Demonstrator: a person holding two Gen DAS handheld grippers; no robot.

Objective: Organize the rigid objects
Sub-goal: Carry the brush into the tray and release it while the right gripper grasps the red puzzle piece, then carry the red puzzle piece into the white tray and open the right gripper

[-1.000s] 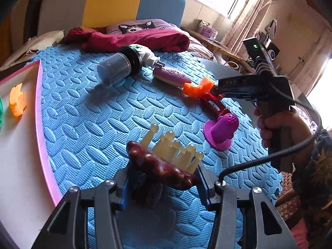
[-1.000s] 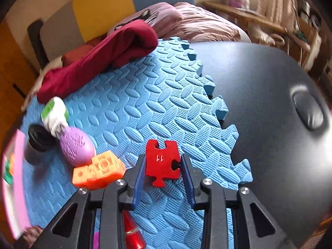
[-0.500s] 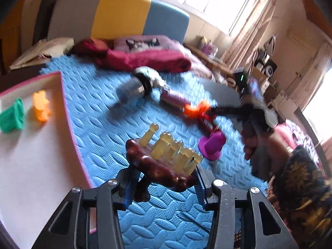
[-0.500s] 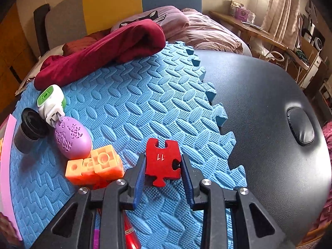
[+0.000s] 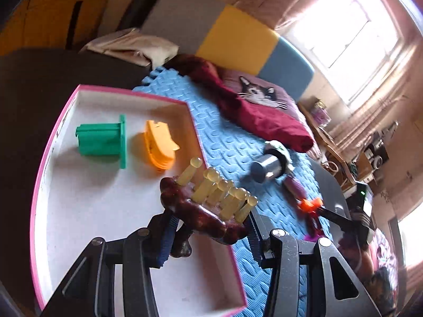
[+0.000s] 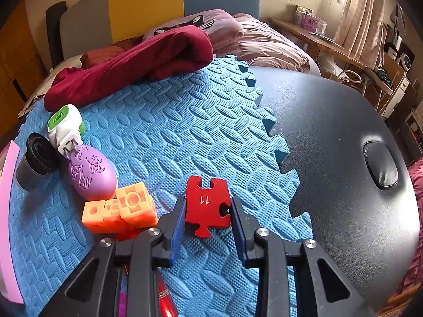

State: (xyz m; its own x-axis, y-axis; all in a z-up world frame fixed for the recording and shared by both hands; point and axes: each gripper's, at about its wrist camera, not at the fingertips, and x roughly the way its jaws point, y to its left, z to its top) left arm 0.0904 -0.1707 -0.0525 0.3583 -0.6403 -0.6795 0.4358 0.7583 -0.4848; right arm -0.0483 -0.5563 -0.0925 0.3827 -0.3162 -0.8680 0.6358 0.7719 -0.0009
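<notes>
My left gripper (image 5: pixel 211 227) is shut on a dark brown toy with several pale yellow pegs (image 5: pixel 206 206) and holds it over the right rim of a pink-edged white box (image 5: pixel 79 211). A green block (image 5: pixel 101 141) and an orange piece (image 5: pixel 158 145) lie in the box. My right gripper (image 6: pixel 207 214) is shut on a red puzzle piece marked 11 (image 6: pixel 206 202), just above the blue foam mat (image 6: pixel 185 132). On the mat lie orange cubes (image 6: pixel 119 211), a purple egg (image 6: pixel 91 173), a white-green plug (image 6: pixel 64 126) and a black cup (image 6: pixel 35 162).
A dark red cloth (image 6: pixel 132 66) lies at the mat's far edge. The black padded table (image 6: pixel 343 158) shows to the right of the mat. A red object (image 6: pixel 164 295) lies under my right gripper. The box's pink edge (image 6: pixel 6 211) shows at the left.
My left gripper has swung left with the pegged toy, from over the mat to over the box's right rim. My right gripper holds the red piece nearly still.
</notes>
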